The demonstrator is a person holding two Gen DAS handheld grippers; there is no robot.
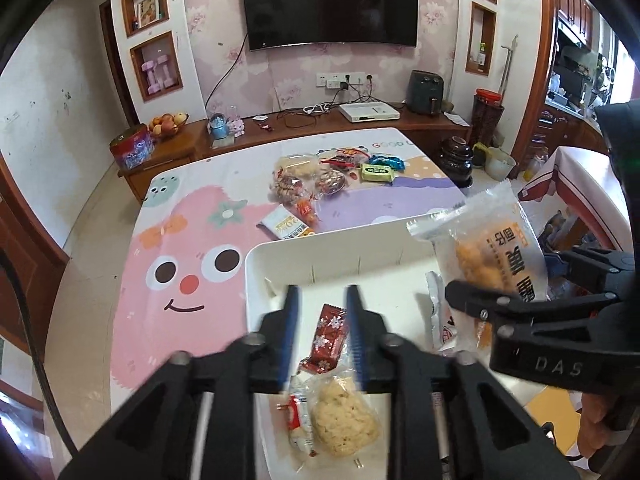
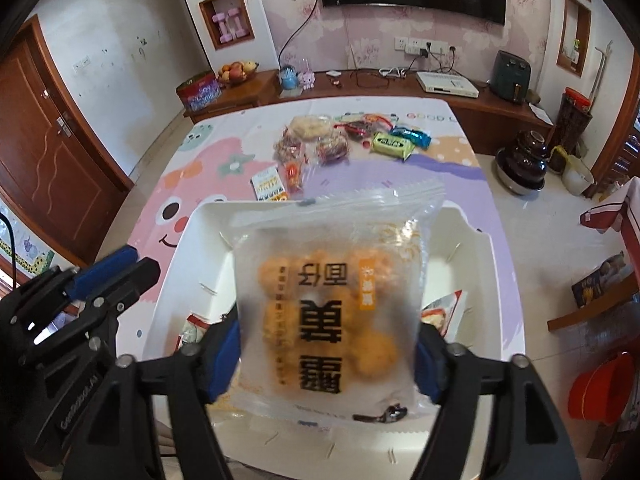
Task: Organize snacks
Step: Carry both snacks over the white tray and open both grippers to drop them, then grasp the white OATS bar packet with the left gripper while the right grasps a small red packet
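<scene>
A white bin (image 1: 320, 252) stands on the near part of the cartoon tablecloth (image 1: 180, 240). In it lie a red packet (image 1: 328, 336), a pale rice cake (image 1: 344, 420) and a small red-and-white packet (image 1: 298, 420). My left gripper (image 1: 322, 300) is open and empty over the bin, its fingers either side of the red packet. My right gripper (image 2: 324, 356) is shut on a frosted bag of orange balls (image 2: 332, 300) and holds it above the bin (image 2: 460, 232). The bag also shows in the left wrist view (image 1: 496, 248).
A pile of loose snacks (image 1: 320, 176) lies at the far middle of the table, with a green packet (image 2: 392, 146) and a yellow-white packet (image 2: 270, 184). Beyond it is a wooden TV bench (image 1: 280, 124). Dark jars (image 2: 520, 168) stand on the floor to the right.
</scene>
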